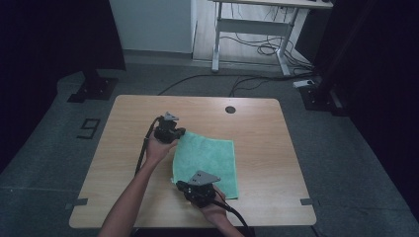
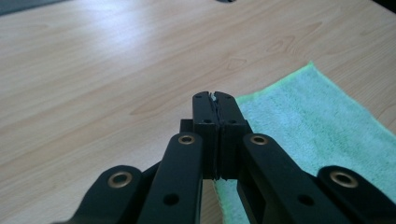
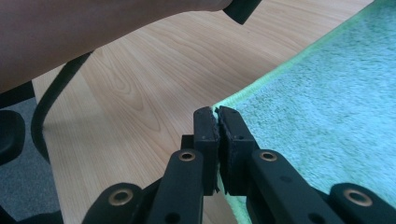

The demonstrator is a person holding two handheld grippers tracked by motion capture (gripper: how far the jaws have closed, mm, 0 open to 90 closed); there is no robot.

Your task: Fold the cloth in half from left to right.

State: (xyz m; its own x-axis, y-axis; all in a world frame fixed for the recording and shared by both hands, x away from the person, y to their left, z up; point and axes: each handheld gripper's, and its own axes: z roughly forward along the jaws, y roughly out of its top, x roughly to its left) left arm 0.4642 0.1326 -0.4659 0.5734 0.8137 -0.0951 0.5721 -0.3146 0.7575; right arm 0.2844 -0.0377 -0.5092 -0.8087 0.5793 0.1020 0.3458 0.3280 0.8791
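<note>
A green terry towel [image 1: 207, 160] lies flat on the light wooden surface [image 1: 123, 148], a little right of the middle and toward the near edge, its long sides running away from the person. The left tongs [image 1: 180, 133] sit at the towel's far left corner. In the left gripper view their jaws are pressed together, with a thin sliver of pale green cloth caught between the tips, and the towel [image 2: 317, 126] spreads out to the right of them. The right tongs [image 1: 179, 185] are at the near left corner. In the right gripper view they [image 3: 218, 114] are clamped as well, the green hem pinched between the pads, and the towel [image 3: 327, 107] runs off to the right. That same view shows the person's left forearm [image 3: 93, 32] crossing the top and a black cable [image 3: 51, 102] curving down to the surface's edge.

In the high view both forearms come in from the bottom, the left hand [image 1: 158, 148] beside the towel's left edge, the right hand [image 1: 212, 207] at its near edge. A round dark grommet [image 1: 230, 109] is set near the far edge of the surface. Beyond it stand a white desk frame [image 1: 247, 29] with loose cables on the grey floor [image 1: 346, 148].
</note>
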